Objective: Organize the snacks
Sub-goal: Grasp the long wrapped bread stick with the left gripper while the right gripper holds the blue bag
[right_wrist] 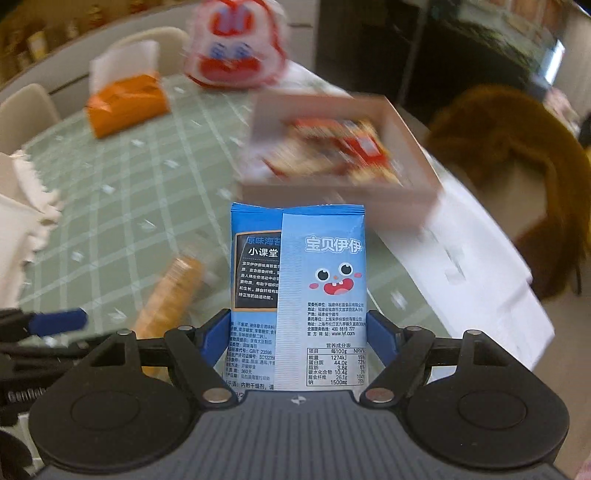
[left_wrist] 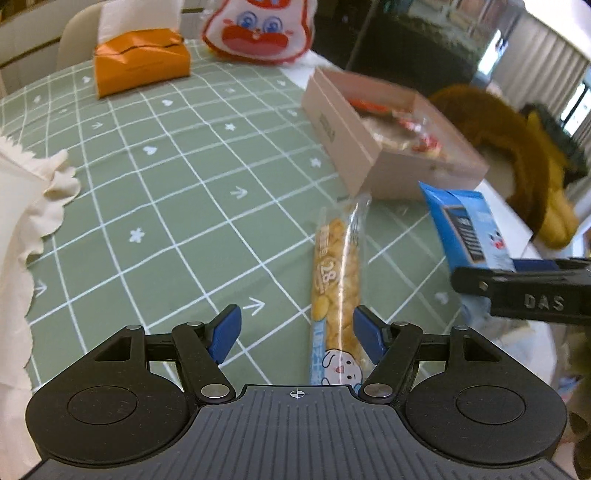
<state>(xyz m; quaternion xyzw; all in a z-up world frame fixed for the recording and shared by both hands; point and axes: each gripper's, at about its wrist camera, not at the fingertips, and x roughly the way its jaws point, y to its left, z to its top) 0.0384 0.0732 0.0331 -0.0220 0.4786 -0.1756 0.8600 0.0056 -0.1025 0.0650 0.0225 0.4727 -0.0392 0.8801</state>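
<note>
My right gripper (right_wrist: 297,325) is shut on a blue snack packet (right_wrist: 317,266) and holds it upright above the table, just short of the pink box (right_wrist: 332,199). That open box (left_wrist: 354,147) has red-wrapped snacks inside. In the left wrist view the blue packet (left_wrist: 465,229) hangs at the right, clamped by the right gripper (left_wrist: 480,275). A long clear packet of yellow crackers (left_wrist: 338,280) lies on the green tablecloth (left_wrist: 166,184). My left gripper (left_wrist: 297,317) hovers open over its near end, with the packet close to the right finger and no pad pressing on it.
An orange tissue box (left_wrist: 140,59) and a red-and-white plush toy (left_wrist: 258,29) stand at the far side. A brown plush (left_wrist: 517,147) lies right of the box. White frilly cloth (left_wrist: 22,206) covers the left edge. White paper (right_wrist: 480,280) lies at the right.
</note>
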